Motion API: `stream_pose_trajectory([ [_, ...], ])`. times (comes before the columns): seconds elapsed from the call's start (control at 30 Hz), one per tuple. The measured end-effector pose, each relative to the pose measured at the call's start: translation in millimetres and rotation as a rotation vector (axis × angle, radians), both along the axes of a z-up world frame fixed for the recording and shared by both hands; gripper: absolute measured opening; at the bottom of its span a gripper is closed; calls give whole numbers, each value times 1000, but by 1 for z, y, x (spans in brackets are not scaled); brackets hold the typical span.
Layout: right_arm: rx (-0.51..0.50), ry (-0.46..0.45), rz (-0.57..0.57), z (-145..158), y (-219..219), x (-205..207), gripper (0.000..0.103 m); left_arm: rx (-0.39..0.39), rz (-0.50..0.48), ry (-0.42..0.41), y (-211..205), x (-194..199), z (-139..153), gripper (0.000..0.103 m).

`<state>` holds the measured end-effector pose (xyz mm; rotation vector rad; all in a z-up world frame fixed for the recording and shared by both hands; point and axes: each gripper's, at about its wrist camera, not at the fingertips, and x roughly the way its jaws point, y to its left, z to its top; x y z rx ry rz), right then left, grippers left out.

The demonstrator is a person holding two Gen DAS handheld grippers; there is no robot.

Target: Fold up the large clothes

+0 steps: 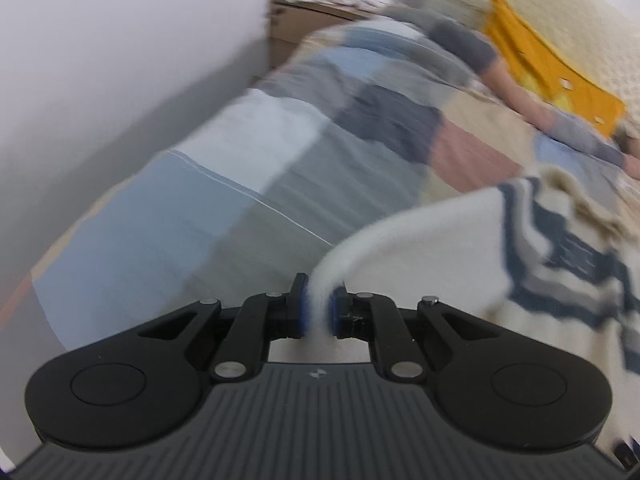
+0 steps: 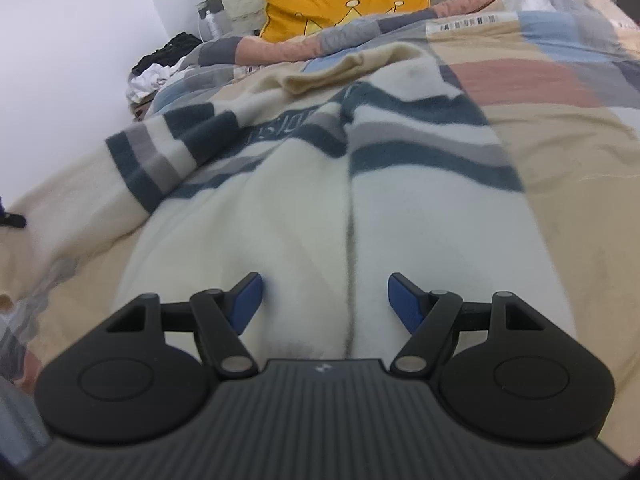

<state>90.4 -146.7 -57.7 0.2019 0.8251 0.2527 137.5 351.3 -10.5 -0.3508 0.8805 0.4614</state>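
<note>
Sweater [image 2: 304,200] lengthwise toward yellow pillow [image 2: 344,4]

The sweater [image 2: 280,208] is fluffy white with dark blue and grey stripes. Under it, the blanket [image 2: 560,152] has patches of tan, pink, light blue and grey. At the top middle, the pillow [image 2: 340,4] is bright yellow with little crown drawings. Both grippers are black with blue pads [image 2: 404,300].

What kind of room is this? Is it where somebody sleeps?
Most likely a bedroom. A patchwork bedspread covers a bed, a yellow cushion leans at its head, and a cream striped sweater lies spread on top.
</note>
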Motion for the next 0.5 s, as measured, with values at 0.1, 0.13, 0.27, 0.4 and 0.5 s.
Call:
stream_pose_trajectory([
  [0.1,-7,-1,3,-2,0,2,72,6,54,26,23,12,-21,13],
  [0.13,-6,3,1,-3,0,3,72,5,65,24,29,12,-26,13],
  [0.27,-7,10,-3,-4,3,5,72,-50,113,19,49,-2,-45,15],
  [0.4,-10,4,4,-4,5,9,72,-109,117,-16,56,-26,-42,29],
  [0.5,2,11,4,-6,4,8,72,-104,100,-37,52,-51,-29,32],
])
